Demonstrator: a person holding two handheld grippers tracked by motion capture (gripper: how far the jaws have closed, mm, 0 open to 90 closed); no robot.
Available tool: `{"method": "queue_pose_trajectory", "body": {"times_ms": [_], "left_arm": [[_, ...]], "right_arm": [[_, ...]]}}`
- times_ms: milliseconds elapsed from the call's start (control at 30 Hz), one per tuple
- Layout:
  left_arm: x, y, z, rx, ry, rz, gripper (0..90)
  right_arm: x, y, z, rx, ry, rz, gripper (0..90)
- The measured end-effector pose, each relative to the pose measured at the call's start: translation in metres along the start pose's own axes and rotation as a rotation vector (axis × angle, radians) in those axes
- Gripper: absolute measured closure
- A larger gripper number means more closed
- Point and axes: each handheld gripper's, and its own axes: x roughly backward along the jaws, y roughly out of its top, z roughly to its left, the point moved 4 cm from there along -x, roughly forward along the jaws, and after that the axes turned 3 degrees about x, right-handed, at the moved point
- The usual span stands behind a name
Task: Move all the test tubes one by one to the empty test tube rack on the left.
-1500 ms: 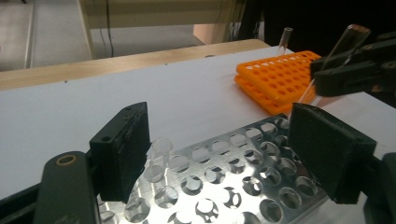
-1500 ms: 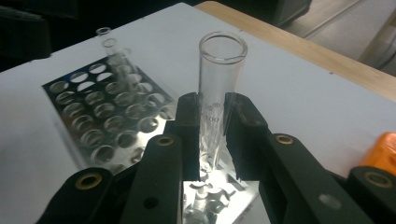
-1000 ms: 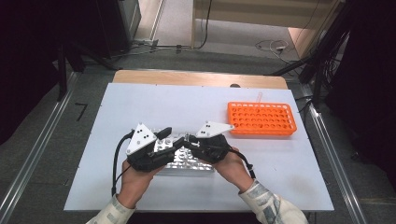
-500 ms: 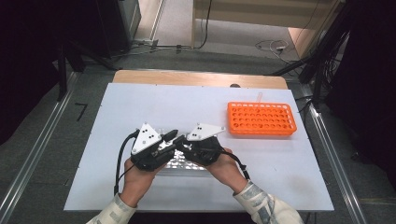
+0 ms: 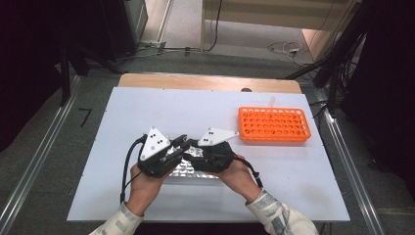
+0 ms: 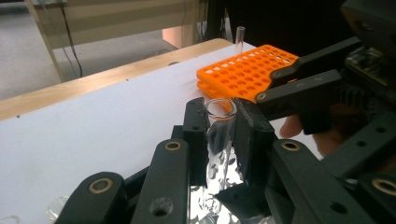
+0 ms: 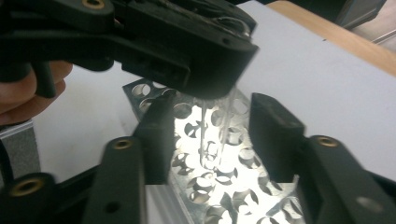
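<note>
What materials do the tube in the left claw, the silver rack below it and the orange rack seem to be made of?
The tube looks like clear glass or hard plastic: it is see-through with a shiny rim. The silver rack seems to be polished metal, since its perforated surface gives bright reflections. The orange rack appears to be moulded plastic, uniformly coloured and matte.

Dim room around a white-topped work table

The white rectangular table top has a pale wooden back edge; grey floor, metal floor rails, trailing black cables.
</note>
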Motion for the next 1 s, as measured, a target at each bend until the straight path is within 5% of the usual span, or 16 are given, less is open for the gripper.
{"method": "queue_pose_trajectory", "body": {"times_ms": [267,600,1000], "left_arm": [[-0.004,0.006,0.016,0.024,0.055,-0.026,75.7],[-0.009,0.004,0.037,0.027,0.141,-0.055,75.7],[-0.023,-0.013,0.046,0.029,0.173,-0.023,75.5]], "right_arm": [[0.012,-0.007,-0.022,-0.059,-0.041,-0.008,27.5],[0.019,-0.012,-0.036,-0.083,-0.082,-0.014,26.5],[0.021,-0.014,-0.038,-0.091,-0.097,-0.009,26.7]]}}
